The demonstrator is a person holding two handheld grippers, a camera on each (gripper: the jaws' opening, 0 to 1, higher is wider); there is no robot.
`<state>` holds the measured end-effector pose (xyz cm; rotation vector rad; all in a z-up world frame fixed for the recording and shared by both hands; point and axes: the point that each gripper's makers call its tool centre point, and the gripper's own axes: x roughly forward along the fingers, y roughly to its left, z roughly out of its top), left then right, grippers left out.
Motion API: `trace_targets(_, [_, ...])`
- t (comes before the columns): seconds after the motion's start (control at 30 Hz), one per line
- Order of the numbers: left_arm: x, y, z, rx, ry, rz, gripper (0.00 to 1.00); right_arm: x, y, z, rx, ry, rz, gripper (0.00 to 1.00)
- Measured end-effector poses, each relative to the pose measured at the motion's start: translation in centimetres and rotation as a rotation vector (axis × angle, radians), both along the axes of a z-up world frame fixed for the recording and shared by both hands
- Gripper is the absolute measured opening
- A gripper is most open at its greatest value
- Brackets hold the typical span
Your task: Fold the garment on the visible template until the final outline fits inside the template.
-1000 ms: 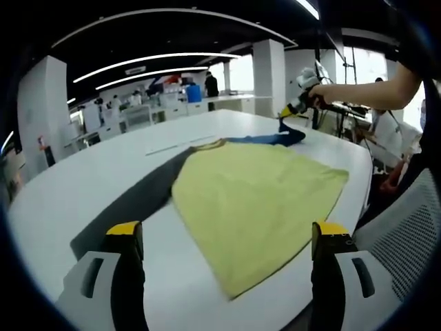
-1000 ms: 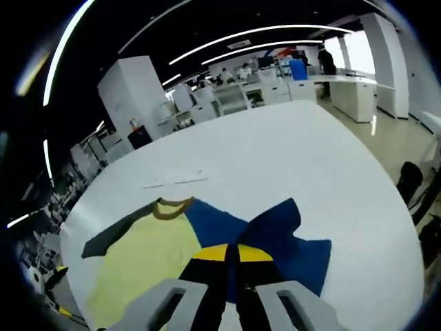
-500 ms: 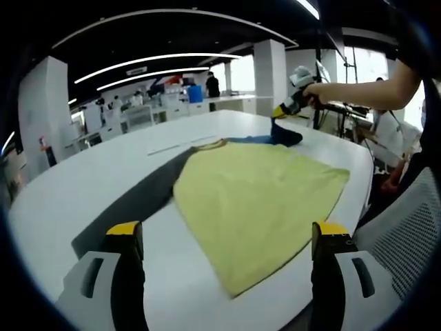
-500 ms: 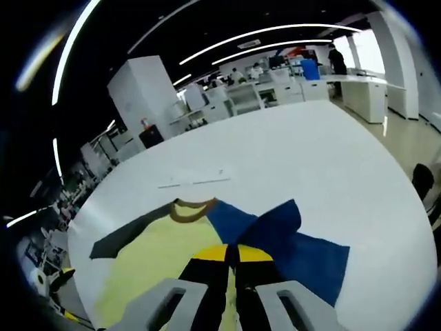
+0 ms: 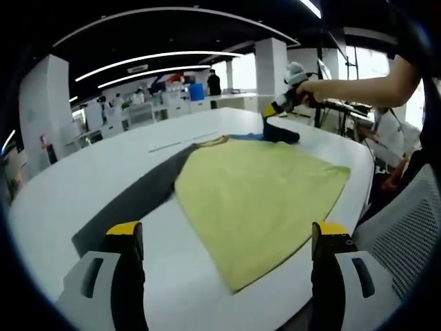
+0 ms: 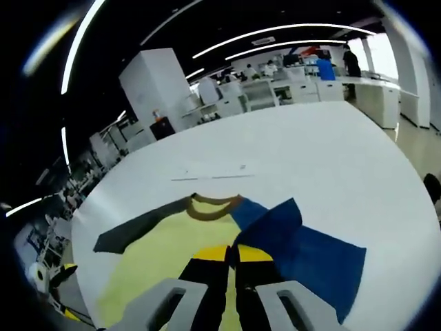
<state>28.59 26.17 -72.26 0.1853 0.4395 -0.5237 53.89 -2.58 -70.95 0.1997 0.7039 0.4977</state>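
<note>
One garment (image 5: 255,200), a yellow shirt with one dark grey sleeve (image 5: 131,203) and one blue sleeve (image 6: 310,252), lies flat on a white worktop (image 5: 62,200). The left tongs (image 5: 227,241) hover low at the near edge, jaws wide apart, gripping nothing. Far right, a person's outstretched hand (image 5: 313,89) holds the right tongs (image 6: 231,258), jaws together, clamped on the raised blue sleeve.

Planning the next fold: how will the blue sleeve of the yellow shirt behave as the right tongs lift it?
Likely floppy: the blue sleeve already bunches and drapes where the right tongs pinch it. Probably light, since the yellow shirt body lies thin and flat on the white table. It may drag the body along.
</note>
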Motion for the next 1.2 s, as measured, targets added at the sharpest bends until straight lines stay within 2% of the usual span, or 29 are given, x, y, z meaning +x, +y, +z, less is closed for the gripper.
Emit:
trace_targets(0.3, [0.1,0.1,-0.1,0.000,-0.001,-0.002,0.99,0.3,2.6,-0.4,-0.003,0.006,0.040,0.00])
trace_targets(0.87, [0.0,0.6,-0.1,0.006,-0.003,0.012,0.99,0.6,7.4,0.0,0.004,0.000,0.121,0.00])
trace_targets(1.2, [-0.3,0.8,-0.7,0.013,0.010,0.020,0.99,1.0,9.9,0.4,0.009,-0.003,0.157,0.00])
